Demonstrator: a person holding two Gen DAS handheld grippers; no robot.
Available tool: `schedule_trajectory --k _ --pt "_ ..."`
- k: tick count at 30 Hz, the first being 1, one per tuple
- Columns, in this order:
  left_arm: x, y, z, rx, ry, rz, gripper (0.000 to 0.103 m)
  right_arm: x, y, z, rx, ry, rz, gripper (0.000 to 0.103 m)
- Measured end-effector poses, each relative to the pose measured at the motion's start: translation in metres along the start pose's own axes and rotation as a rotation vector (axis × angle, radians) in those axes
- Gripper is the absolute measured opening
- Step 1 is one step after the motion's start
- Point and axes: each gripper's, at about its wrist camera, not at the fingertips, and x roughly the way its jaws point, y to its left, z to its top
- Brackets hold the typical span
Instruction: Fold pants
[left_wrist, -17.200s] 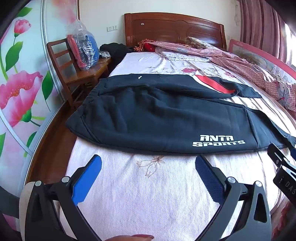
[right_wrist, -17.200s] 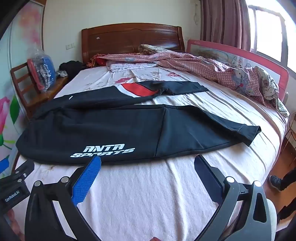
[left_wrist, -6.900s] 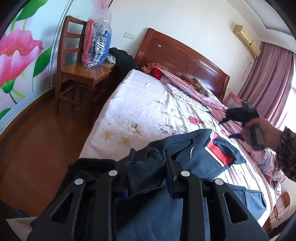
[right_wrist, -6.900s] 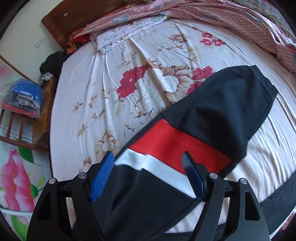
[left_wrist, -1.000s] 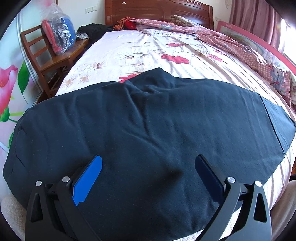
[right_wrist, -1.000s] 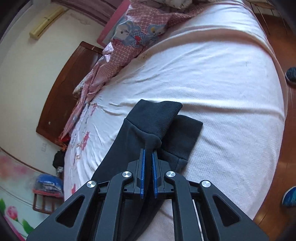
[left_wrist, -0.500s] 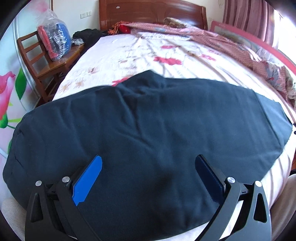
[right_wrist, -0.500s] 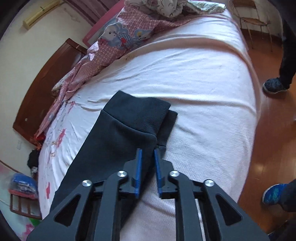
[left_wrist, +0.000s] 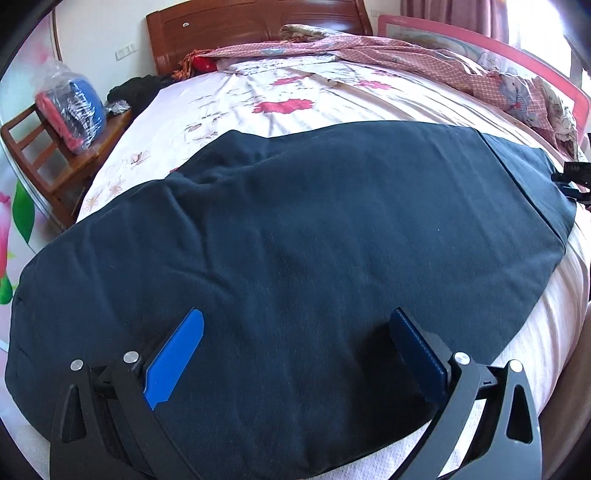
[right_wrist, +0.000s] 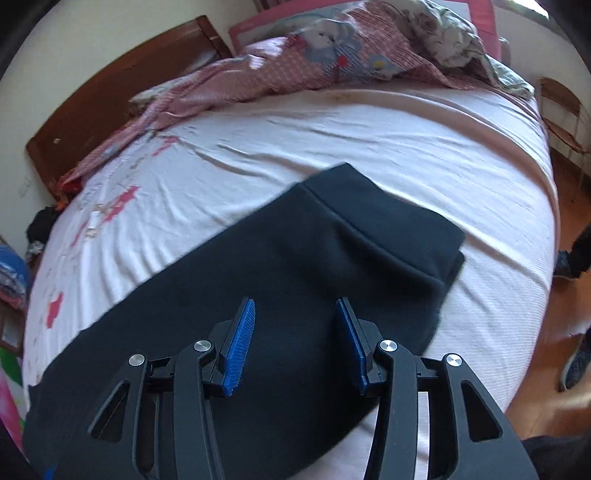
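Left gripper (left_wrist: 295, 332) spread wide over near edge of pants (left_wrist: 314, 229), pinching nothing. Right gripper (right_wrist: 295, 321) part-spread, closing, over cuffs (right_wrist: 399, 229), holding nothing.

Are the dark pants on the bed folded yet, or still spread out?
Folded once lengthwise: the dark navy fleece pants lie flat as one band, and two cuffs sit stacked at the end. No crosswise fold shows.

Bare bed (left_wrist: 229, 107) sheet beyond pants (left_wrist: 314, 236): open passage. Far side blocked by crumpled quilt (right_wrist: 314, 55), headboard (left_wrist: 255, 22), pink rail (left_wrist: 532, 62). Chair (left_wrist: 55, 162) with bagged bundle (left_wrist: 70, 107) crowds left edge. Person's shoes (right_wrist: 574, 358) on floor at right.
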Motion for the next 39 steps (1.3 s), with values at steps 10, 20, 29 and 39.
schedule_trajectory --k 10,20,29,39 --pt "-0.015 0.004 0.003 -0.067 -0.037 -0.056 0.101 -0.049 -0.031 -0.029 0.3 -0.1 0.141 0.059" --pt "-0.021 0.037 0.013 -0.153 -0.071 0.002 0.101 -0.085 0.024 -0.046 0.124 -0.083 0.251 0.059" --pt "-0.007 0.087 0.014 -0.299 -0.049 0.025 0.101 -0.072 0.255 -0.095 -0.376 0.248 0.707 0.059" --pt "-0.001 0.141 0.016 -0.442 -0.069 -0.004 0.101 -0.04 0.427 -0.157 -0.633 0.419 0.738 0.059"
